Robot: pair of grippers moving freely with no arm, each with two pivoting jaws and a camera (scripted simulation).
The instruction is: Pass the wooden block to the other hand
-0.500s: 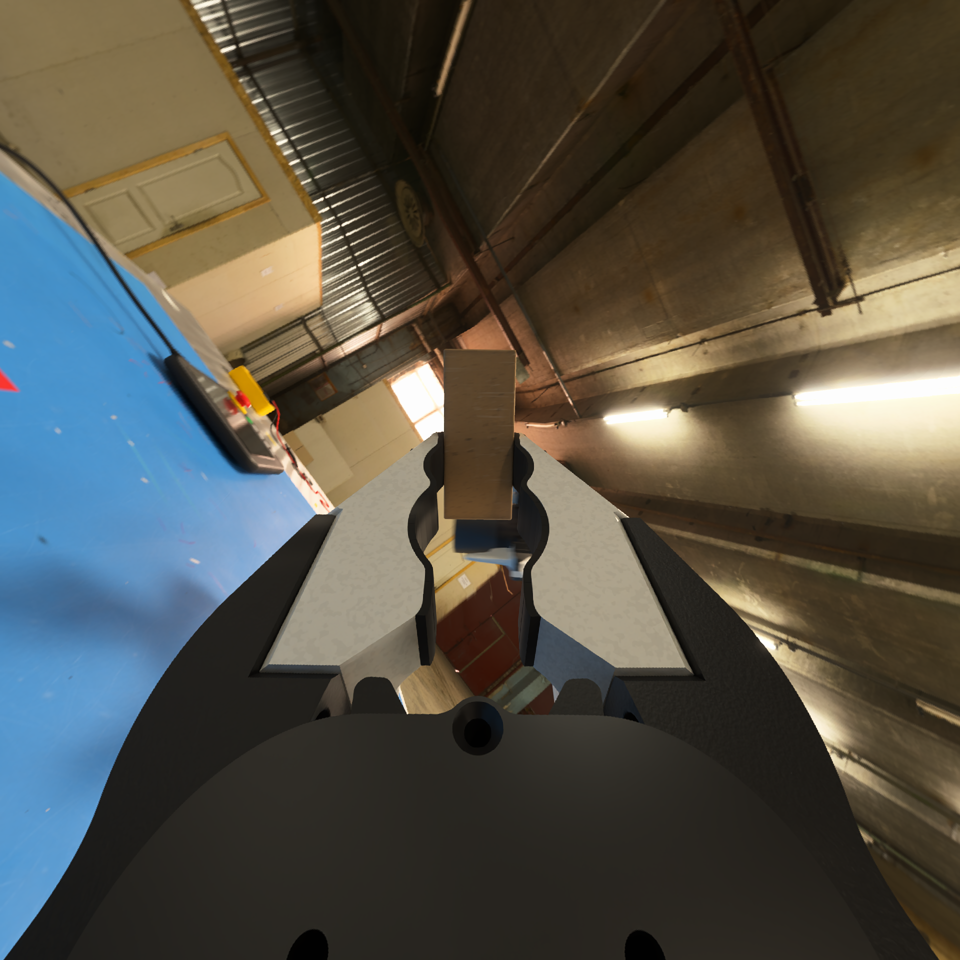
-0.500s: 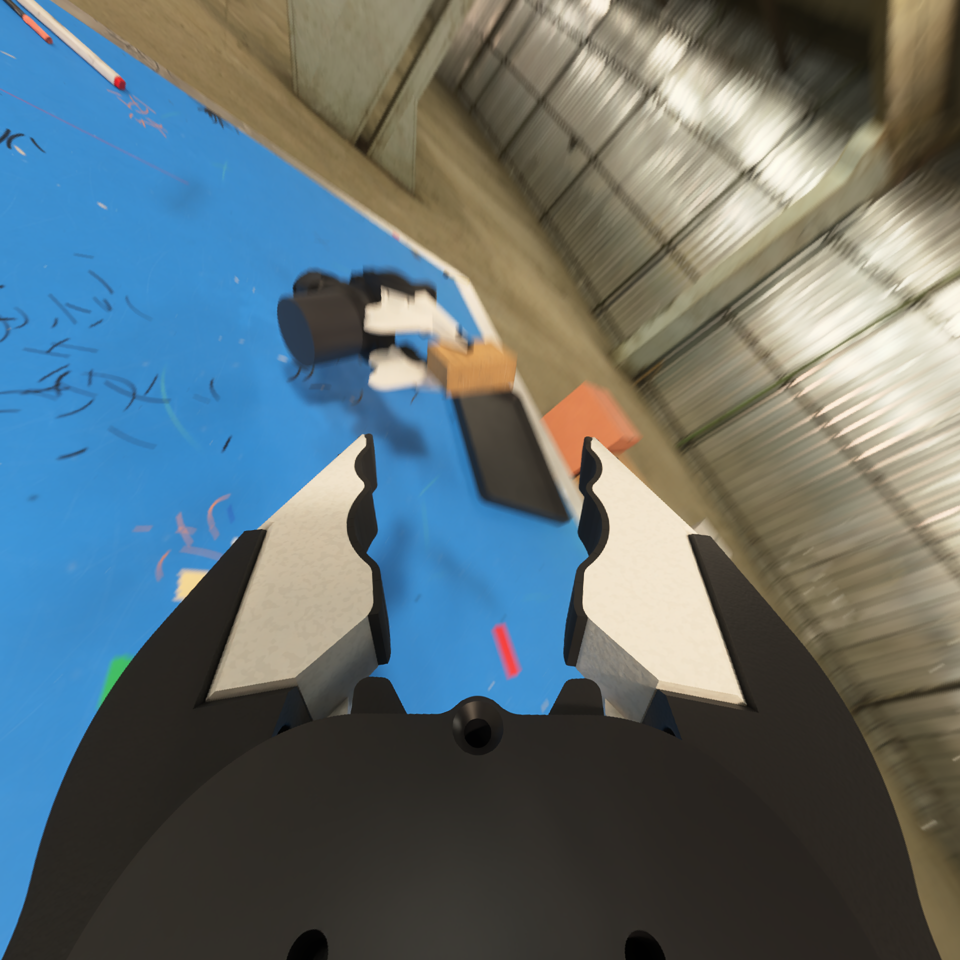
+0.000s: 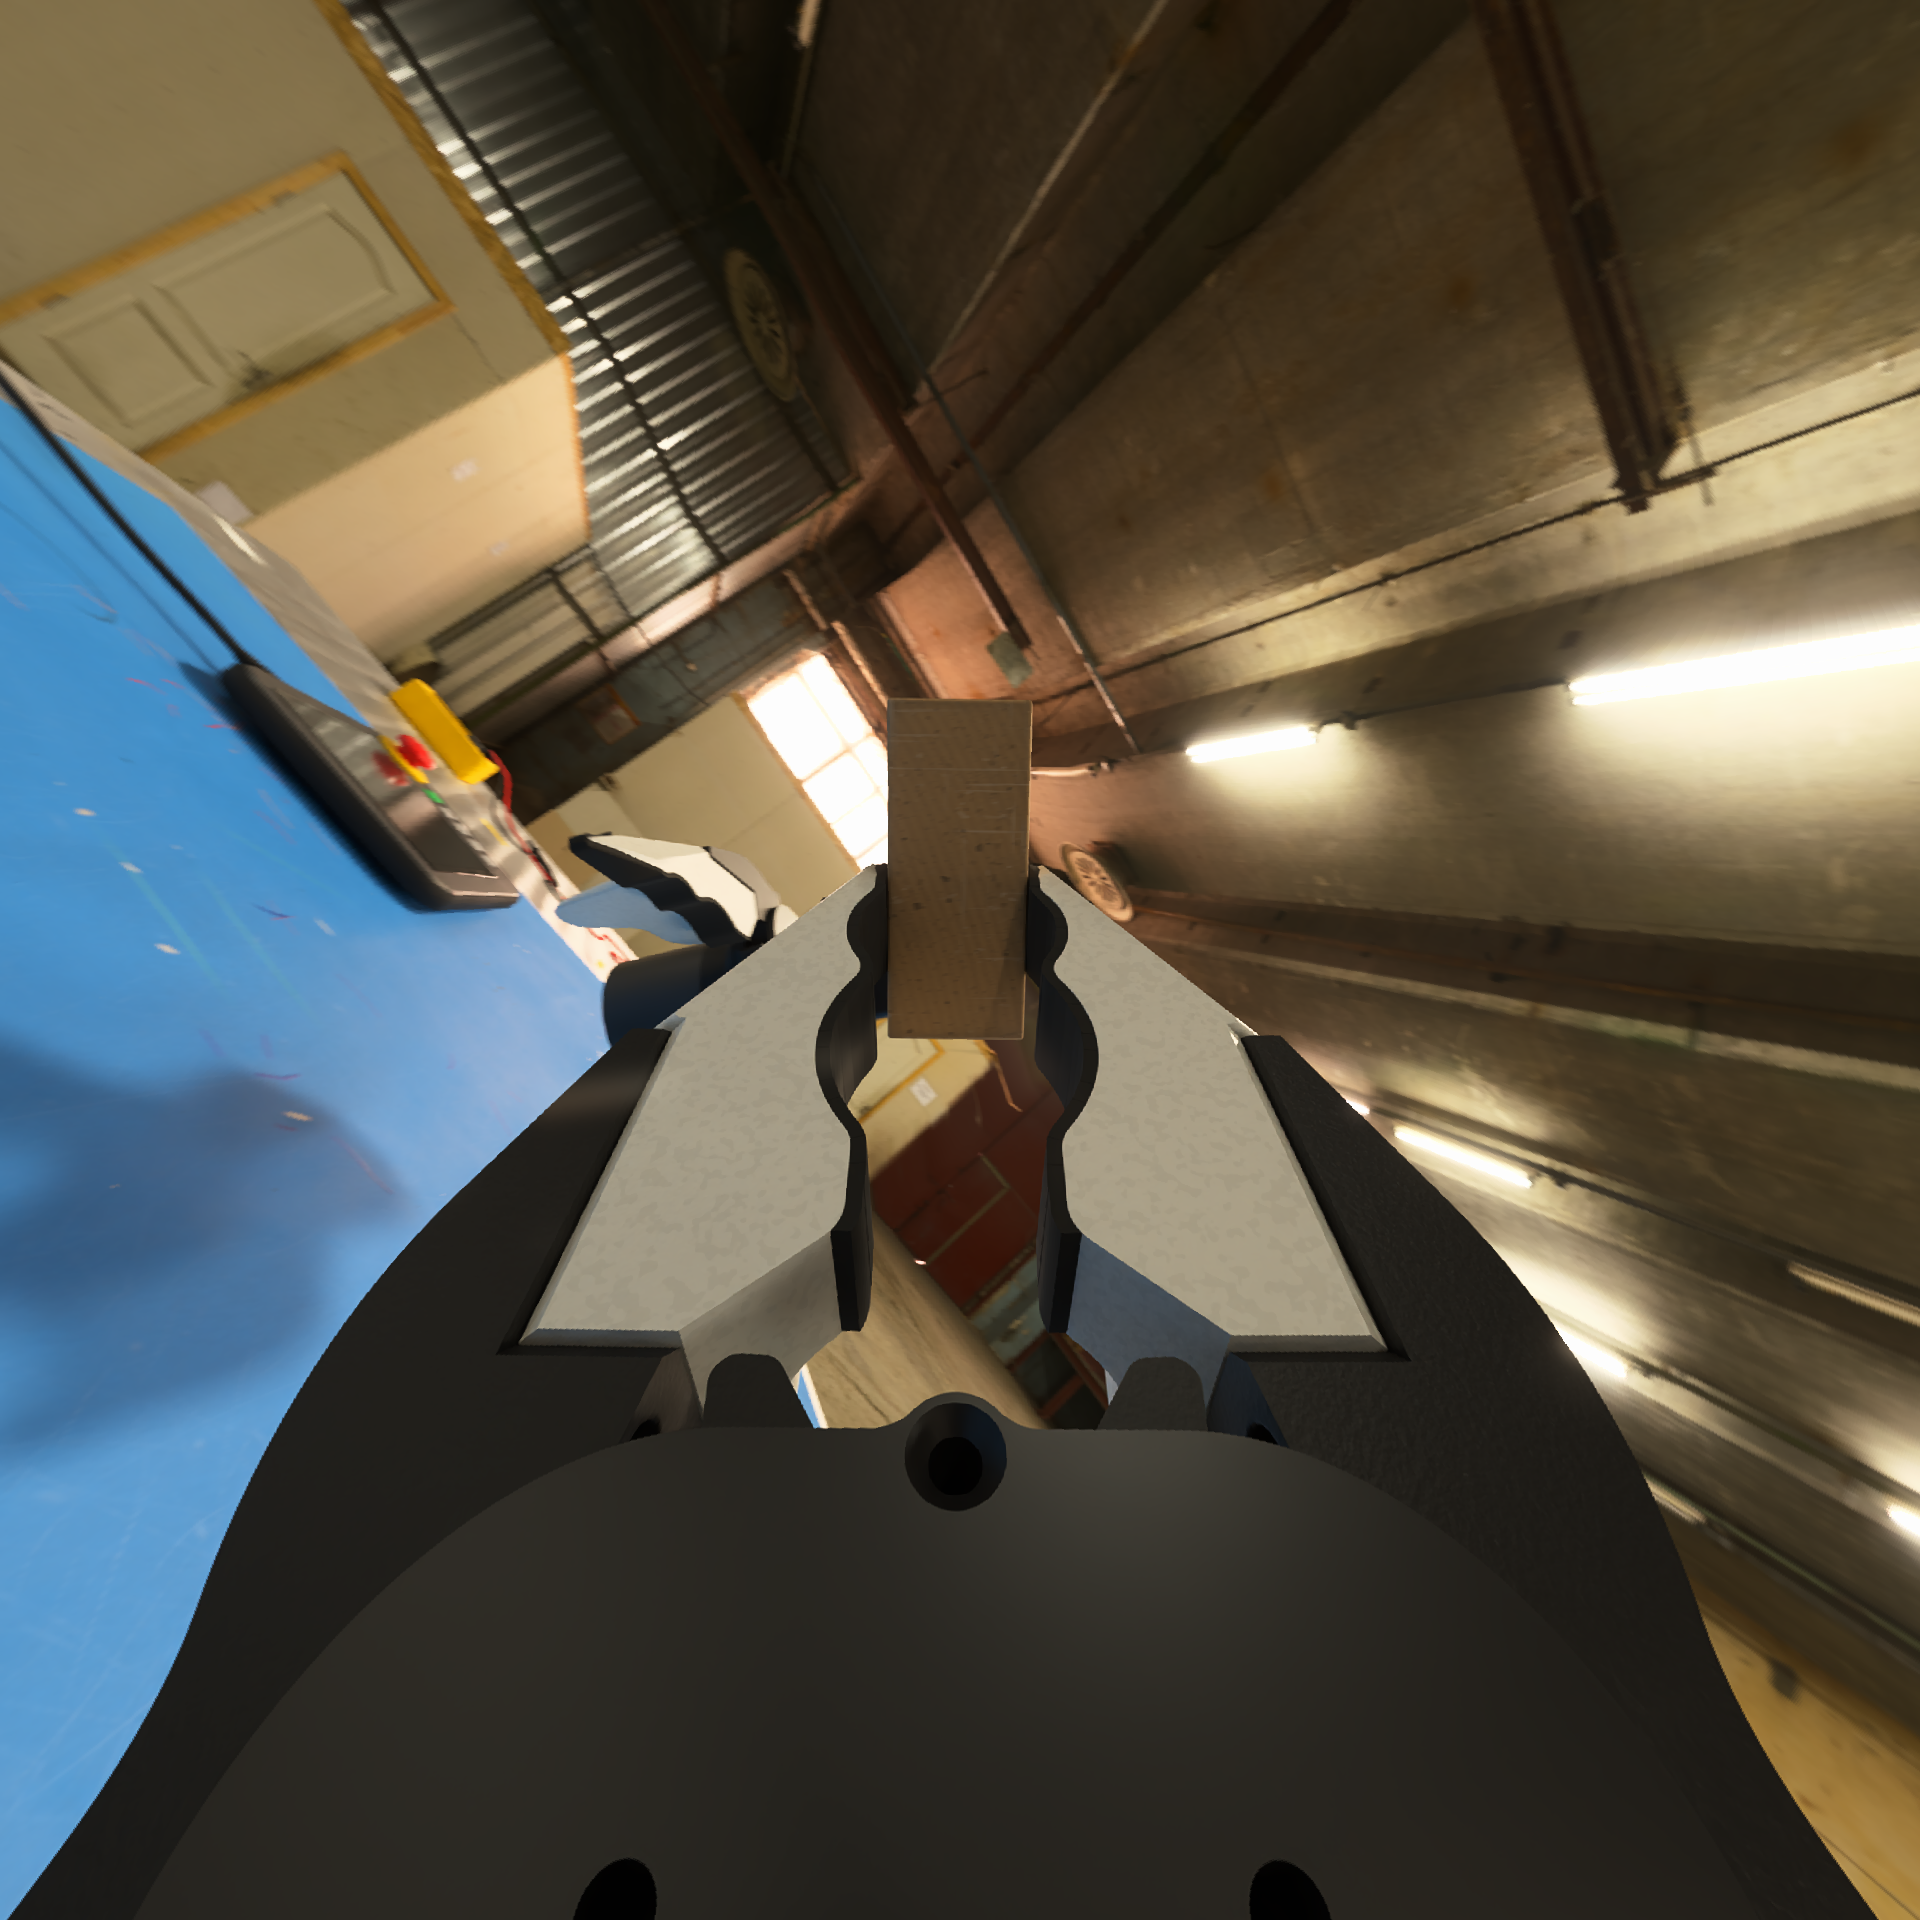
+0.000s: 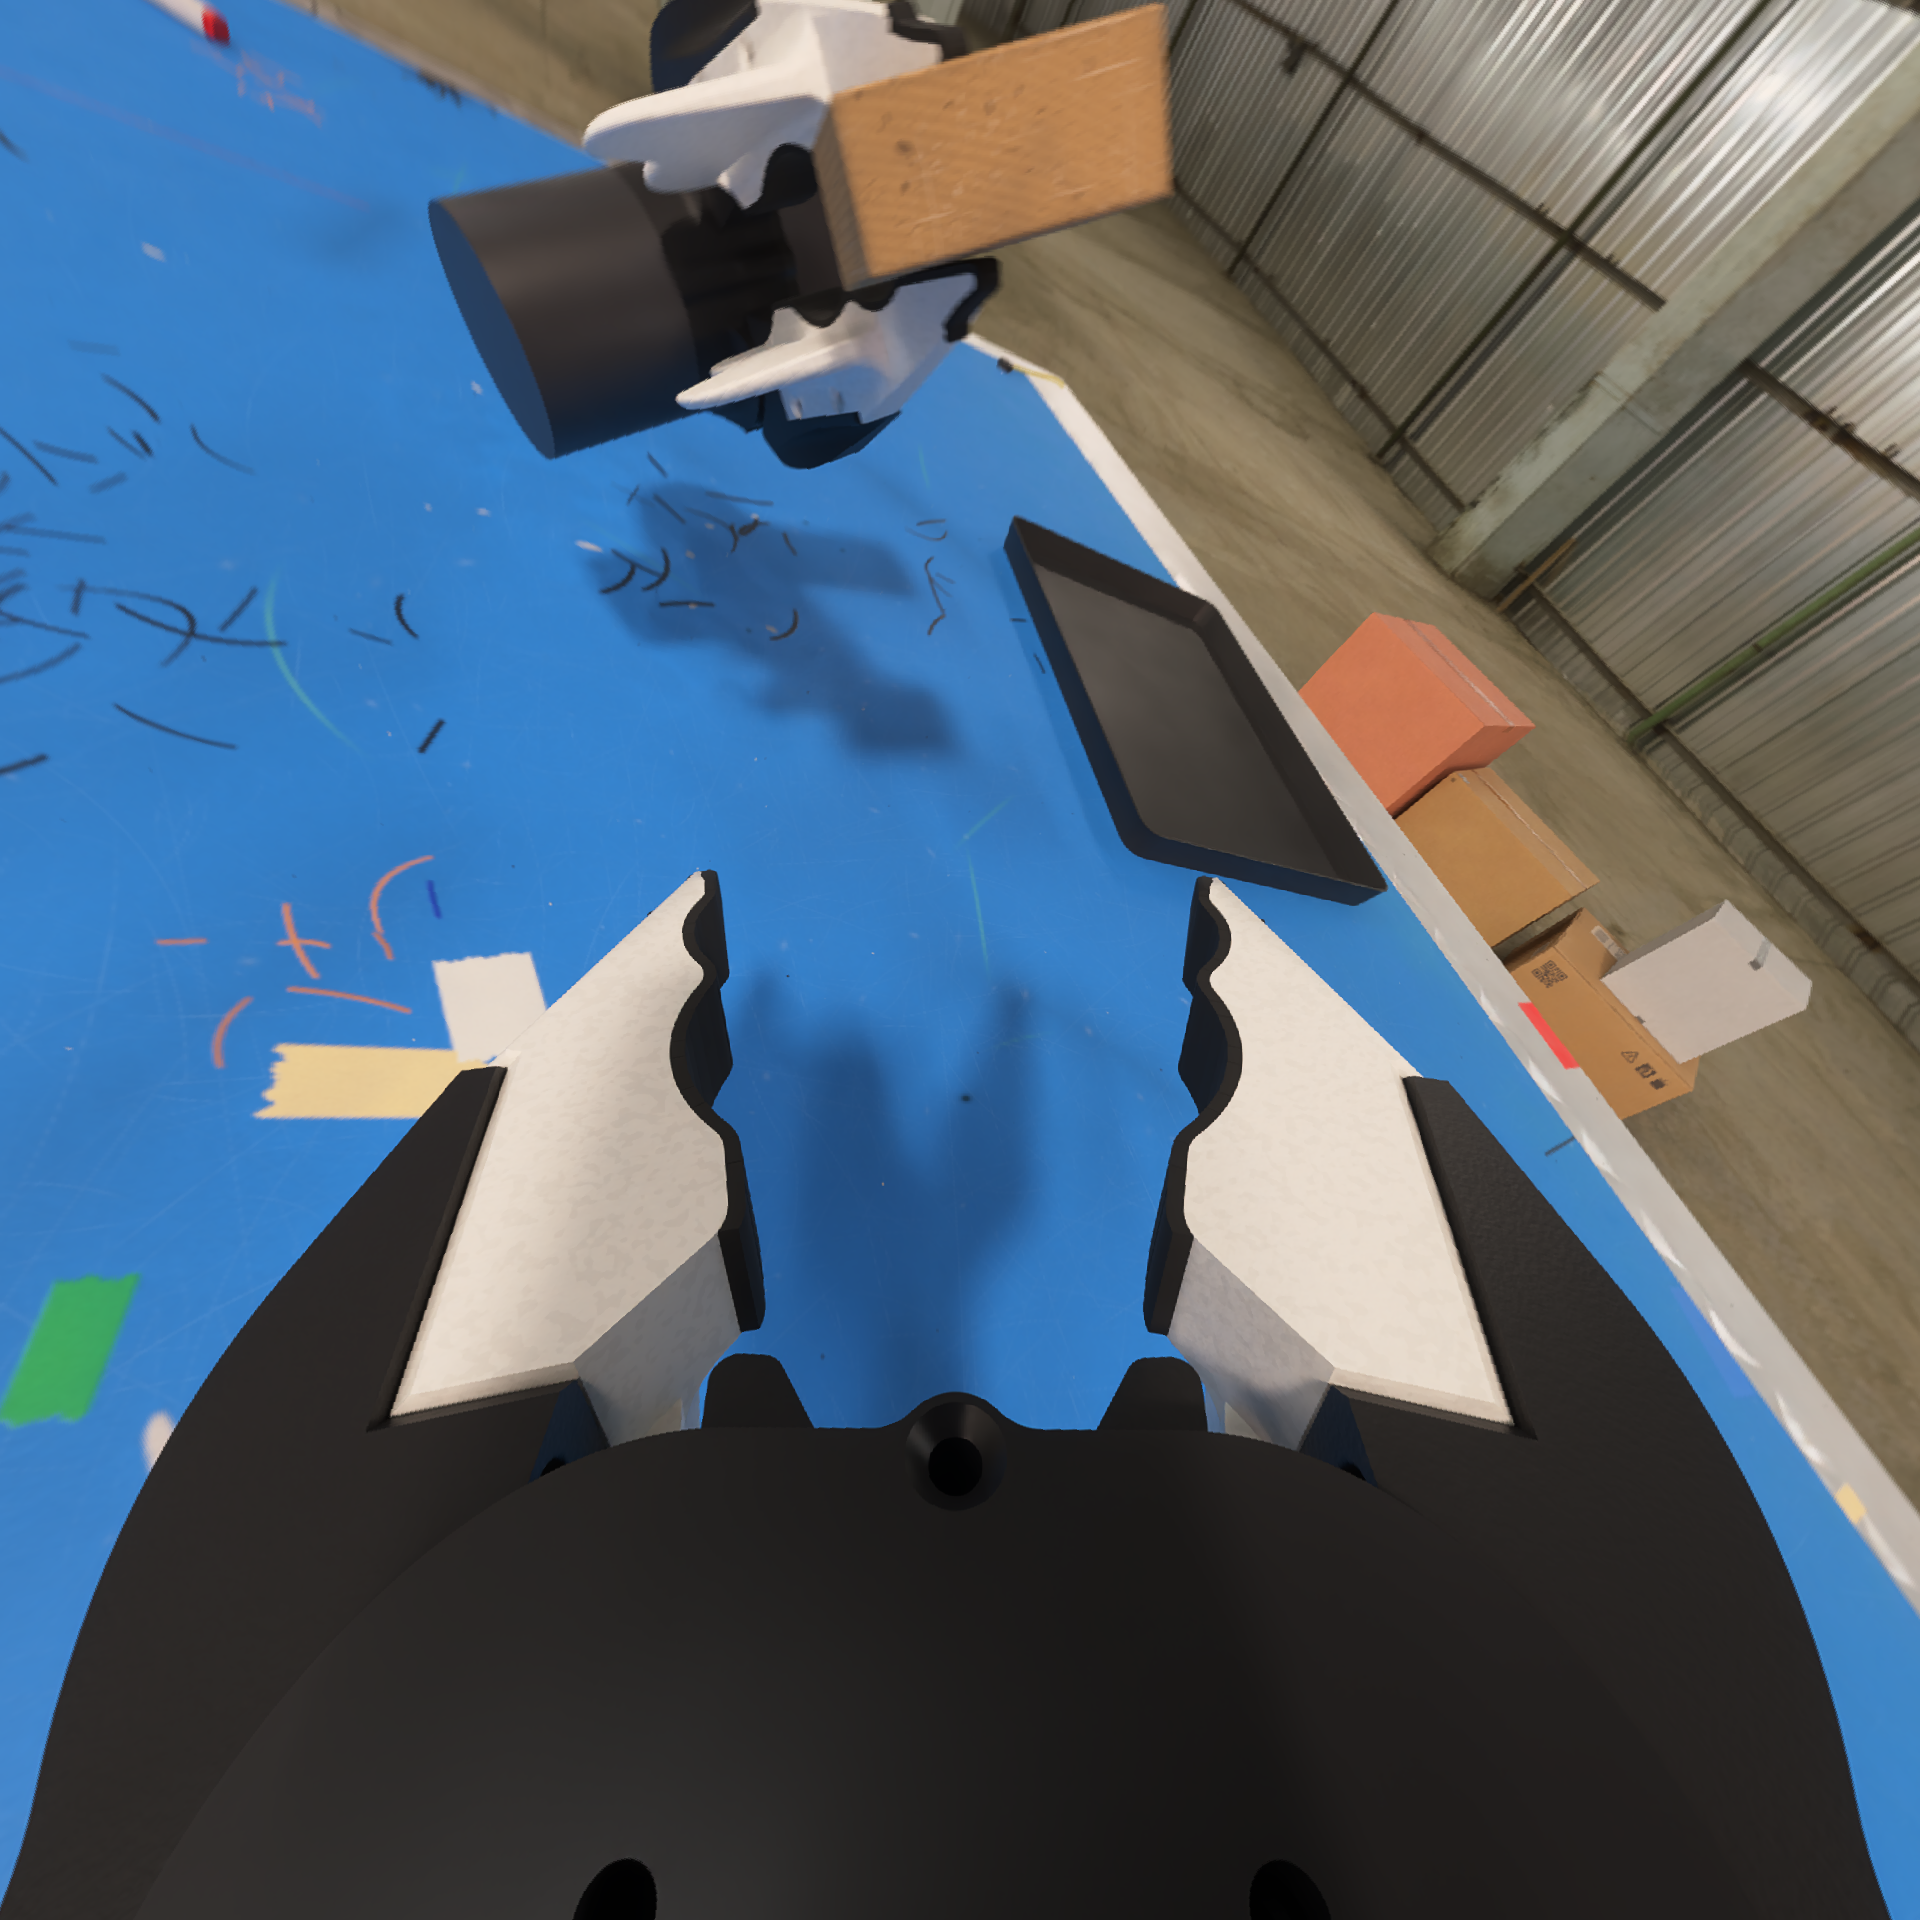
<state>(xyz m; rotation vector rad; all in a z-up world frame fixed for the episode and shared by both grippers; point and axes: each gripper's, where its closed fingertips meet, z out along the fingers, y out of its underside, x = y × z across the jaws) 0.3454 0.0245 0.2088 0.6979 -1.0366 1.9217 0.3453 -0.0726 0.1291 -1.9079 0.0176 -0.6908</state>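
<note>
My left gripper [image 3: 956,883] is shut on the wooden block [image 3: 958,868], a light brown rectangular piece that sticks out past the fingertips, held in the air above the blue table [image 3: 156,1039]. In the right wrist view the same left gripper [image 4: 831,187] shows at the top with the wooden block [image 4: 997,145] pointing right. My right gripper [image 4: 951,883] is open and empty, low over the blue table [image 4: 623,779], some way short of the block. The right gripper [image 3: 675,904] also shows small in the left wrist view, left of the block.
A black tray [image 4: 1174,717] lies near the table's right edge. Beyond the edge stand an orange box [image 4: 1413,707], cardboard boxes [image 4: 1496,862] and a white box [image 4: 1704,982]. A dark control box [image 3: 364,790] with a yellow part sits on the table. Tape pieces [image 4: 353,1081] lie on the table.
My right gripper has moved much closer to the left gripper and the block, which now look far larger in its view. In the left wrist view the right gripper now shows left of the block.
</note>
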